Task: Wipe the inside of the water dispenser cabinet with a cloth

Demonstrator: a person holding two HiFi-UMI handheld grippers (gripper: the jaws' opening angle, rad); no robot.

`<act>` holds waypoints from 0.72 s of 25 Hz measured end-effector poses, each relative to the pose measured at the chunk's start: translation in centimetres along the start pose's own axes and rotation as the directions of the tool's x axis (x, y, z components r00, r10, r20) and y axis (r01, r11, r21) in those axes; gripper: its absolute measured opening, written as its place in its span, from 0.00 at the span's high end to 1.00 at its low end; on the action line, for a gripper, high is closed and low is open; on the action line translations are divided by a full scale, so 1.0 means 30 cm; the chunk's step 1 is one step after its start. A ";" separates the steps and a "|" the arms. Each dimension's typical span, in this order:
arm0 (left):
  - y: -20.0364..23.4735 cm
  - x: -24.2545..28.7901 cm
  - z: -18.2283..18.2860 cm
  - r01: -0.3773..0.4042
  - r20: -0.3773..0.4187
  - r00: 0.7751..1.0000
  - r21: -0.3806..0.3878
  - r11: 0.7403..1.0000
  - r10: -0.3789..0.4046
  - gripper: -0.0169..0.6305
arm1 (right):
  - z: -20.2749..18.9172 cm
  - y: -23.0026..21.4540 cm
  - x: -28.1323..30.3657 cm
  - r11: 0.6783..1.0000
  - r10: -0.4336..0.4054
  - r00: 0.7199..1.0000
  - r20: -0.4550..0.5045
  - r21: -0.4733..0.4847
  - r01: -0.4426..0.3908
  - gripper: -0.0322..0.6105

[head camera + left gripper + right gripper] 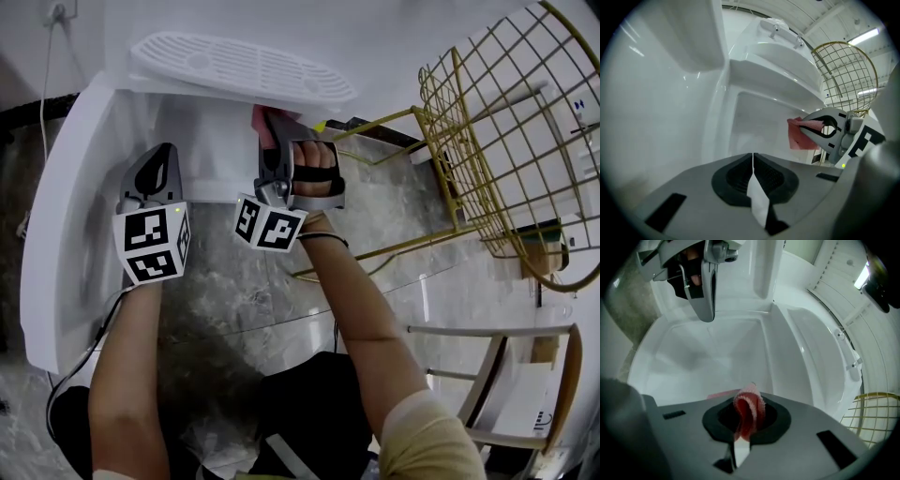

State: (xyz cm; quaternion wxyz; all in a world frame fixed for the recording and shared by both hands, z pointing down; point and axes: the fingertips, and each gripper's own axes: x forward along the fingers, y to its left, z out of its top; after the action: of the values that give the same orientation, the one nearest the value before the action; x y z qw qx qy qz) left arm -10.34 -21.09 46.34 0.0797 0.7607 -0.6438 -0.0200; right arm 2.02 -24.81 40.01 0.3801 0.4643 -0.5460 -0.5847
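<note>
though both at one cabinet (717,352), left hand-held gripper (753,159) pressed together, right hand-held gripper (746,420) tight on one pink cloth (800,139)

I am looking steeply down from the head camera onto both grippers, the cabinet (66,216) lying just beyond their fingers. The left gripper (165,150) camera is looking along its fingers, close to the inner wall, catching the right gripper (278,127) and cloth (260,122) to their right. The right gripper camera is facing the same cavity.
</note>
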 end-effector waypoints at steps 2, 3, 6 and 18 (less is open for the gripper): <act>0.001 -0.001 0.006 0.005 0.003 1.000 -0.003 1.000 -0.005 0.95 | -0.009 -0.007 0.008 1.000 -0.004 1.000 -0.019 -0.005 0.004 0.91; 0.006 -0.001 0.010 0.003 0.005 1.000 -0.004 1.000 -0.003 0.95 | -0.017 -0.008 0.013 1.000 0.001 0.999 -0.035 0.003 -0.001 0.91; 0.022 -0.005 0.014 -0.011 0.006 1.000 -0.010 1.000 0.011 0.95 | -0.049 0.007 0.026 0.999 0.031 0.995 -0.091 0.027 -0.029 0.91; 0.037 -0.010 -0.018 -0.017 -0.020 1.000 -0.033 0.999 0.016 0.95 | -0.073 0.155 0.043 0.978 0.206 0.964 -0.170 0.067 -0.197 0.91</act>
State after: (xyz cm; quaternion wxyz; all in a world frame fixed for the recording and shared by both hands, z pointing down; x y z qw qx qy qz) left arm -11.39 -20.91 47.00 0.0987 0.7542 -0.6488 -0.0226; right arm 3.46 -27.21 44.52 0.4727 0.4653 -0.5691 -0.4860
